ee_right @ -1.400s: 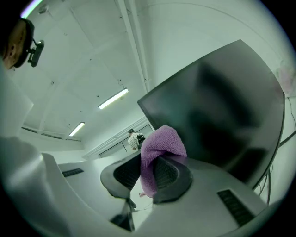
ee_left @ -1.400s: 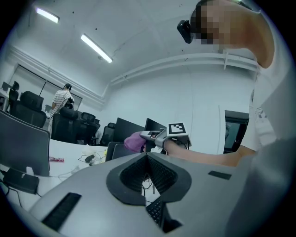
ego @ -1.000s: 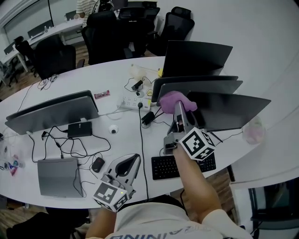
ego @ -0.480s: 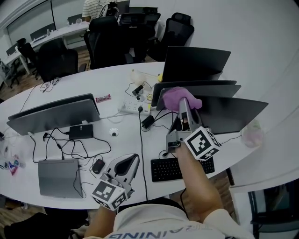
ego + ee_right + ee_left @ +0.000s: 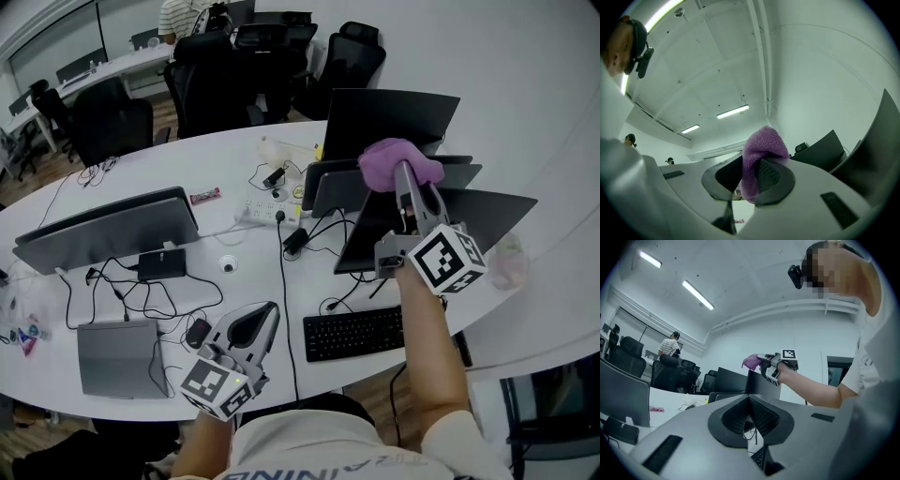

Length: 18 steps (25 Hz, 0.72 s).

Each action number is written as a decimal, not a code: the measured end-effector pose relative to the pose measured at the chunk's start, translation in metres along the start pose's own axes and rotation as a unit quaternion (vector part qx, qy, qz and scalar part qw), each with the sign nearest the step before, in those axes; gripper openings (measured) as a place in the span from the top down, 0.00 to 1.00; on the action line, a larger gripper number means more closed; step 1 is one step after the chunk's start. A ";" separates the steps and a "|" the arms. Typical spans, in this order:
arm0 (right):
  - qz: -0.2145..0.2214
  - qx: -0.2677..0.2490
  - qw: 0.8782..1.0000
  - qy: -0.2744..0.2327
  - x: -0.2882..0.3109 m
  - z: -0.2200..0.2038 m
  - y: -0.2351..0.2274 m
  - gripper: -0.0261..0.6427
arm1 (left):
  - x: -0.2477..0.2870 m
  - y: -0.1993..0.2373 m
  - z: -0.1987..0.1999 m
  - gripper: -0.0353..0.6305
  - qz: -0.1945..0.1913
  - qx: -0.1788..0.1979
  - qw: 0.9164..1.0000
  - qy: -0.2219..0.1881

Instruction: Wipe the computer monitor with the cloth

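Observation:
My right gripper [image 5: 405,174] is raised over the table, shut on a bunched purple cloth [image 5: 399,160] that sticks out past its fingertips. Cloth and gripper hang above the top edge of the nearest dark monitor [image 5: 450,228], which I see from behind, tilted. In the right gripper view the cloth [image 5: 762,153] fills the gap between the jaws, and a monitor's dark edge [image 5: 877,149] runs along the right. My left gripper [image 5: 251,326] rests low by the table's front edge, shut with nothing in it. The left gripper view shows its closed jaws [image 5: 750,416] and the cloth [image 5: 751,362] far off.
Two more monitors [image 5: 389,120] stand behind the near one, another [image 5: 108,228] at the left. A black keyboard [image 5: 356,333], a mouse [image 5: 197,331], a grey laptop [image 5: 117,356], a power strip [image 5: 267,208] and loose cables lie on the white table [image 5: 187,159]. Office chairs [image 5: 216,66] stand beyond.
My right gripper has lifted the purple cloth up and to the right, from the near monitor's left side to above its top edge. The left gripper has hardly moved.

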State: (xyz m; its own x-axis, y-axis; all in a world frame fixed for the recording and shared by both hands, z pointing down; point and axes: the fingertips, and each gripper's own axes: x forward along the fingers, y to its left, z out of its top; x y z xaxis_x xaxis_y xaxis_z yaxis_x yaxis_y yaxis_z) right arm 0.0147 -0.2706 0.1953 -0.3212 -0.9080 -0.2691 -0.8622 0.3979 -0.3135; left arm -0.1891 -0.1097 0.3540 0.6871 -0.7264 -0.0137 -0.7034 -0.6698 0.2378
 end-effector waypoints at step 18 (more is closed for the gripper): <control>-0.025 -0.186 0.972 0.143 0.016 -0.038 -0.026 0.87 | 0.002 0.002 0.004 0.94 -0.023 0.012 1.000 -0.012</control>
State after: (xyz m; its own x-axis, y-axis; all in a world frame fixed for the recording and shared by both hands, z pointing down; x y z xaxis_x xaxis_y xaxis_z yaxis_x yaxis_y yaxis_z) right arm 0.0171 -0.3003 0.2342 -0.3242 -0.9458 0.0181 -0.9447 0.3247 0.0455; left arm -0.1898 -0.1136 0.3502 0.7143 -0.6982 -0.0483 -0.6755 -0.7058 0.2134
